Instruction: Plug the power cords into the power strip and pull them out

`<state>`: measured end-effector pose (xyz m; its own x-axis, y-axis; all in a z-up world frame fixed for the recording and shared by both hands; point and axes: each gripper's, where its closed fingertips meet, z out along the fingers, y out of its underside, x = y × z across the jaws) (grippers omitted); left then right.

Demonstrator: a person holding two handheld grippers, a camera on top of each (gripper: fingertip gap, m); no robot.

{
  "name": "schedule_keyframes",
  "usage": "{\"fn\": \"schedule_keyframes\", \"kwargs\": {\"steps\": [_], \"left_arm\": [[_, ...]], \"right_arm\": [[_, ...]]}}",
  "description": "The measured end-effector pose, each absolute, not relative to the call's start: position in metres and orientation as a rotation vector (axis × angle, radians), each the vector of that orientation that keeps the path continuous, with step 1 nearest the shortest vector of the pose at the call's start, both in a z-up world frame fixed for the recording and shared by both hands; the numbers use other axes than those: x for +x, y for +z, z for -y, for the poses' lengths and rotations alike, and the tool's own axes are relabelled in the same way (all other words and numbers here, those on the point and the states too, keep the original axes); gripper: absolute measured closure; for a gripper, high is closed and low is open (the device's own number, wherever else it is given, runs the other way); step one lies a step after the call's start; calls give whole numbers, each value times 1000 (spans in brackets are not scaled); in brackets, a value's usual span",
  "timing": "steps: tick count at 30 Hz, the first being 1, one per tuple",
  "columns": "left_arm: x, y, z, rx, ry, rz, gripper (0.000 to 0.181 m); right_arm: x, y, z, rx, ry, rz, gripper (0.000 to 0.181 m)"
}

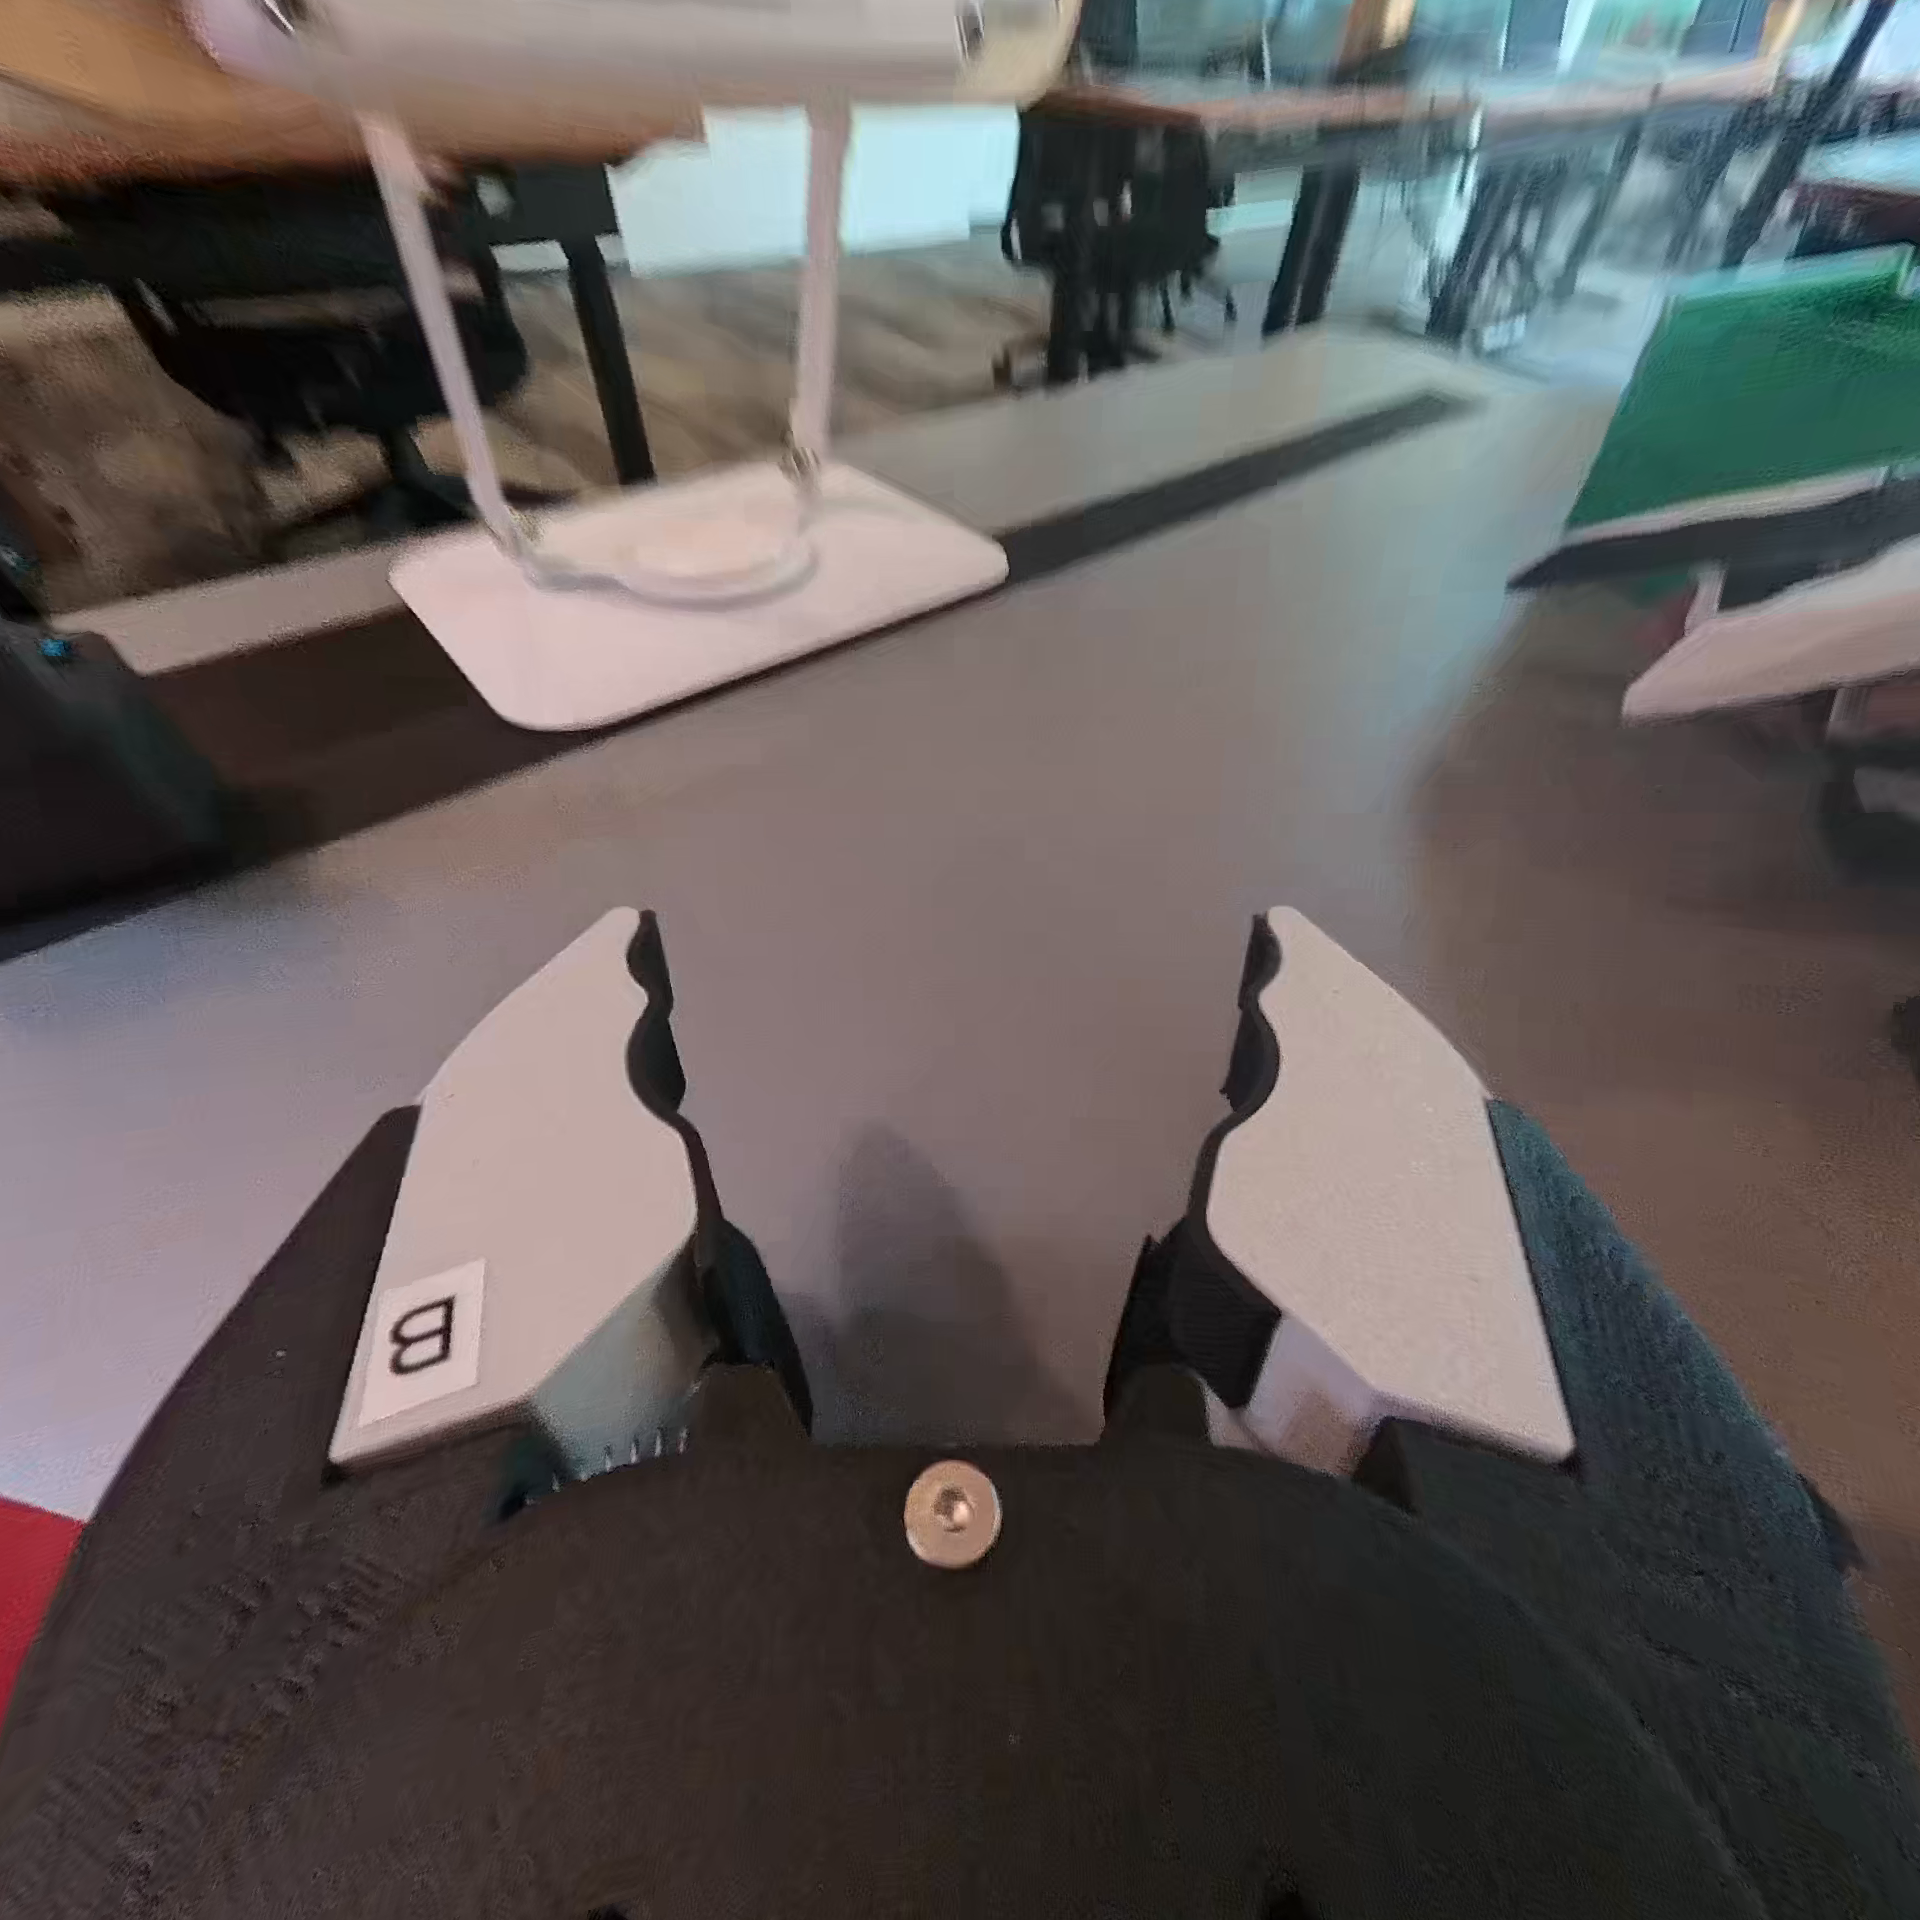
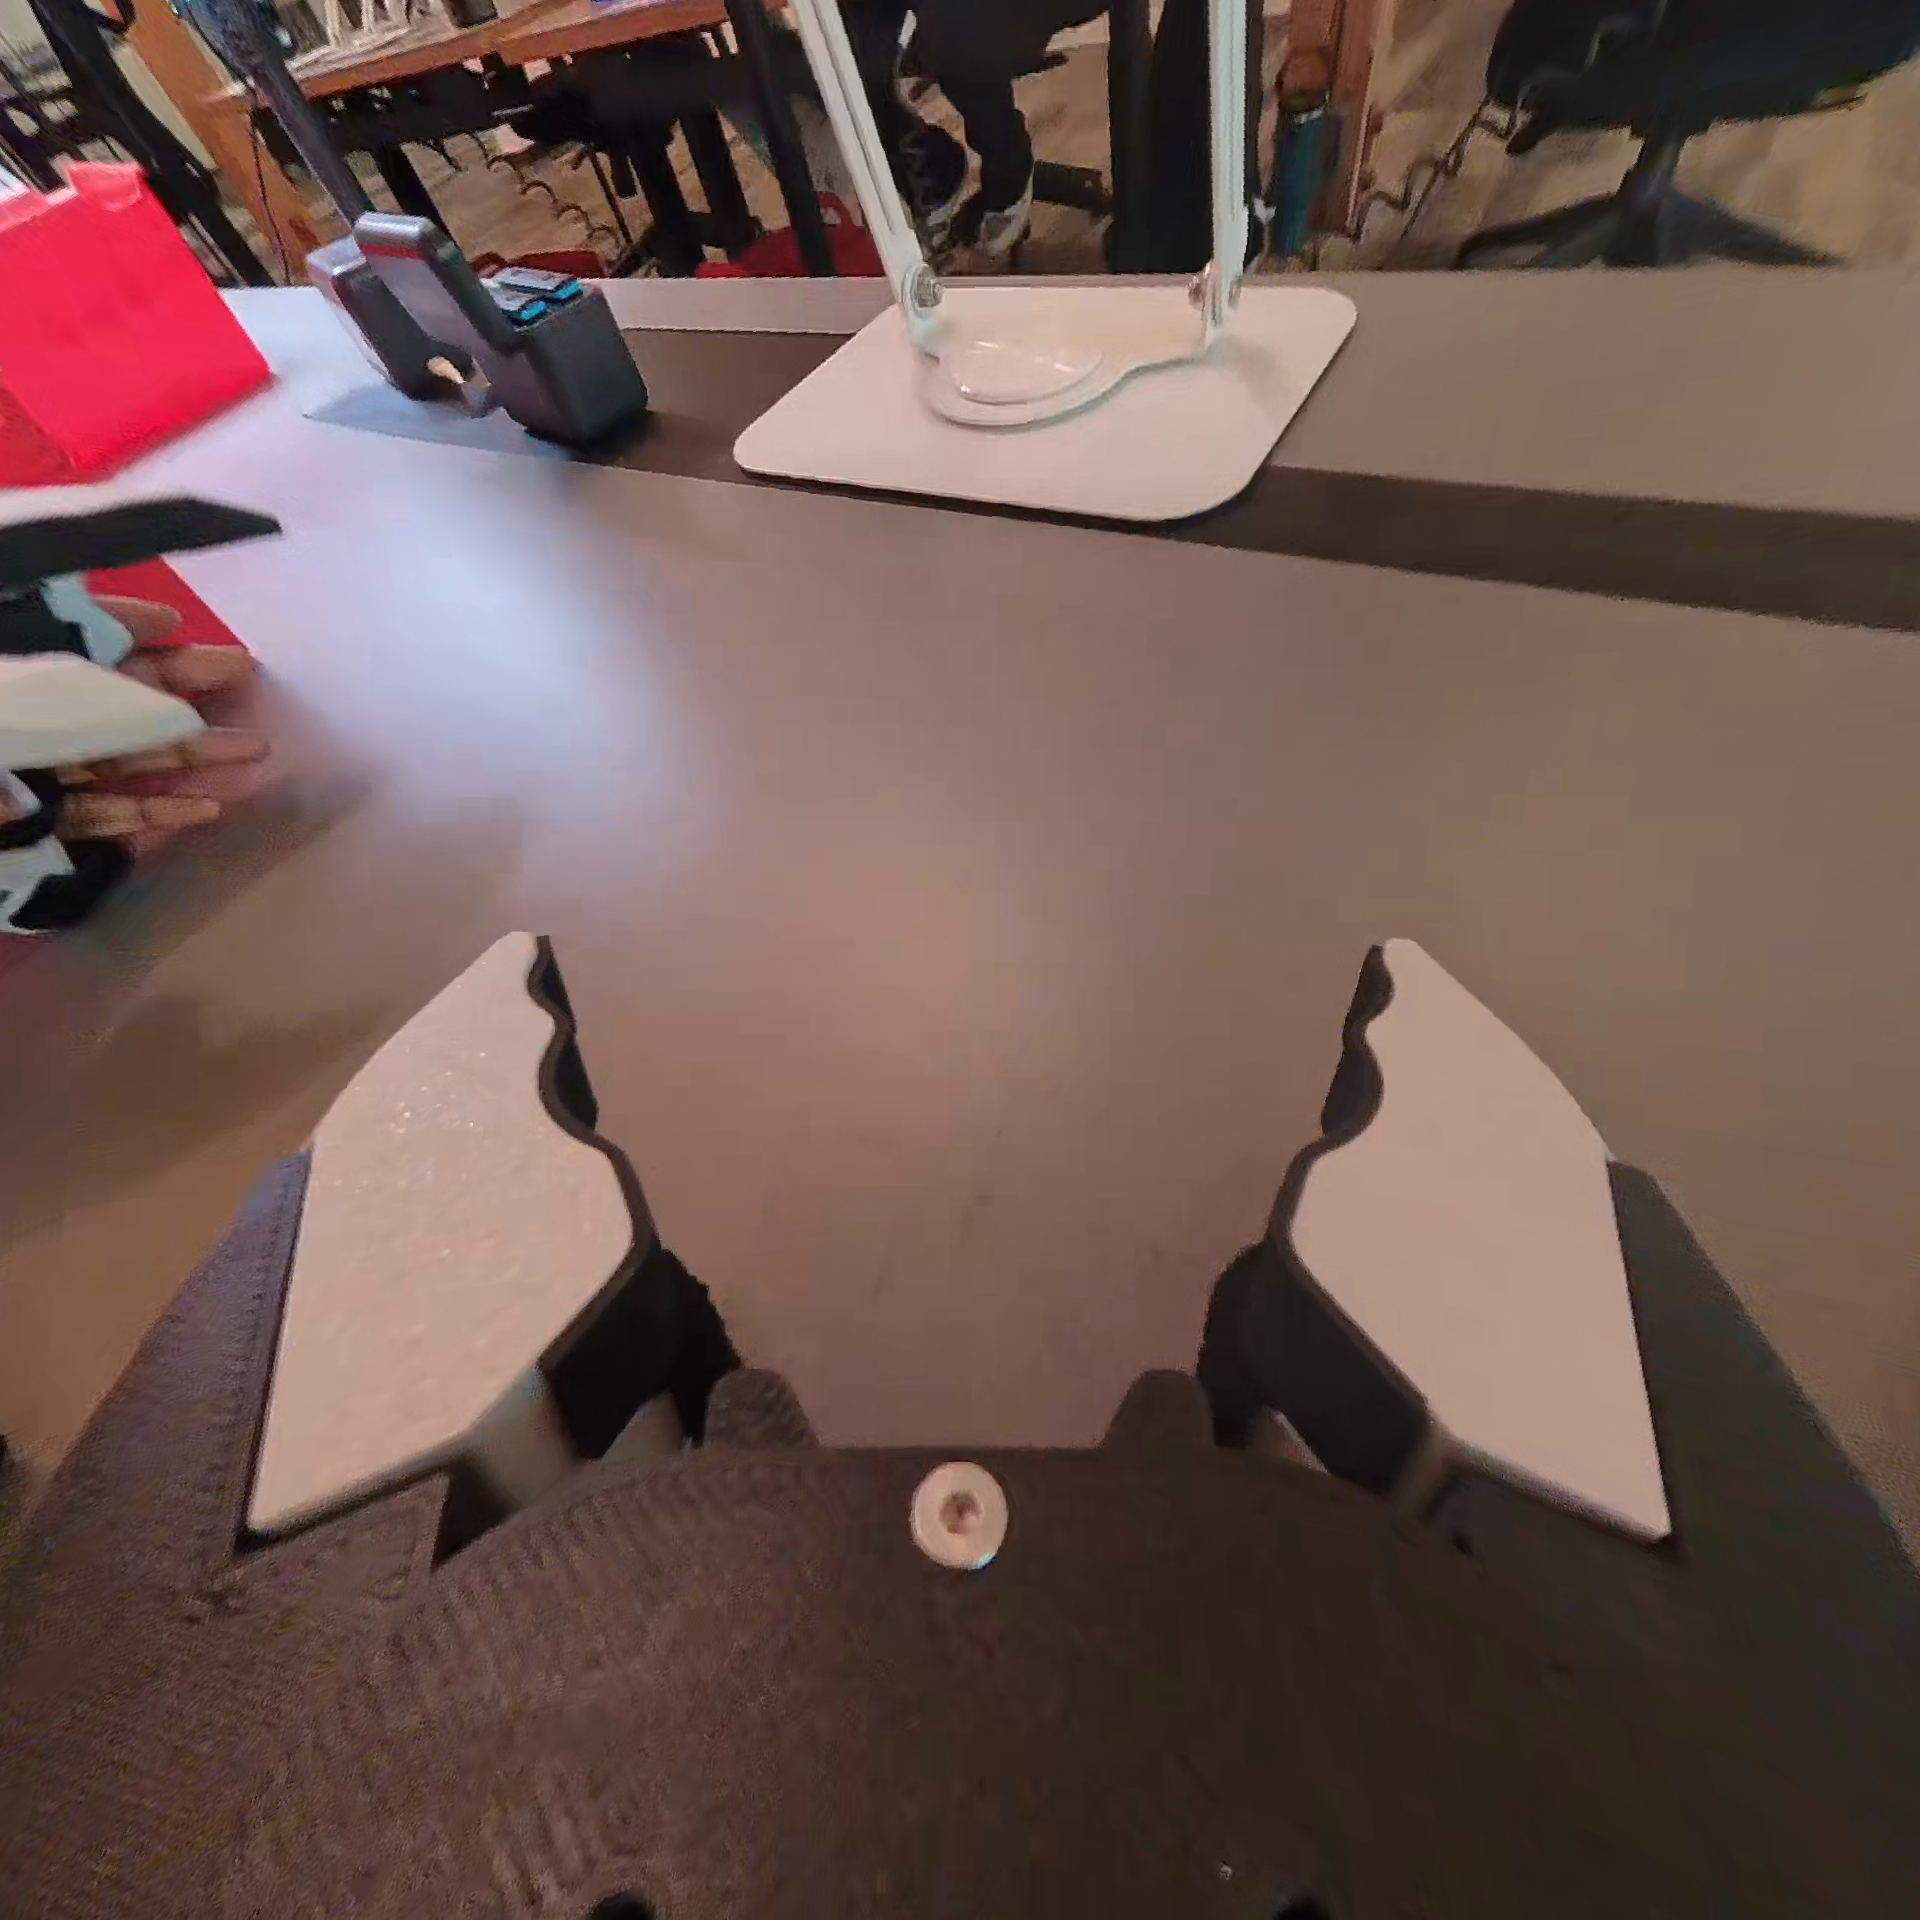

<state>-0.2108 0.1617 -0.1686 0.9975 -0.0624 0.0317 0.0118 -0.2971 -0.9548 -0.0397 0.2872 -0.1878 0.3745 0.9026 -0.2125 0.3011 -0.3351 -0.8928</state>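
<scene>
My left gripper (image 1: 951, 925) and right gripper (image 2: 961, 951) both hover with fingers spread and empty over the bare grey table (image 2: 935, 727). Neither the power strip nor any power cords appear in either view. A white lamp base (image 2: 1049, 405) sits upper centre, and a dark charger dock (image 2: 499, 332) upper left. I judge that the step is locating the cords: I should sweep slowly, keeping the fingers apart.

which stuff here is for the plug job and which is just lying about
For the job: left gripper, open; right gripper, open. No power strip or cords in view.

Lying about: white lamp base, red box, grey charger dock, grey table.
</scene>
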Motion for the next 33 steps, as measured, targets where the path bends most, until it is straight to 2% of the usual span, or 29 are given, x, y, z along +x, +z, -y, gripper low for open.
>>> {"fn": "schedule_keyframes", "kwargs": {"steps": [9, 12, 33], "left_arm": [[-187, -217, -158, -2193, 65, -317, 69], [-167, -229, -153, -2268, -71, -400, 86], [-159, -228, -148, -2259, -103, -457, 91]], "right_arm": [[-43, -211, -282, -1911, 728, 1210, 35], [-39, -234, -274, -1981, 573, 1363, 36], [-41, -239, -263, -1983, 584, 1447, 39]]}}
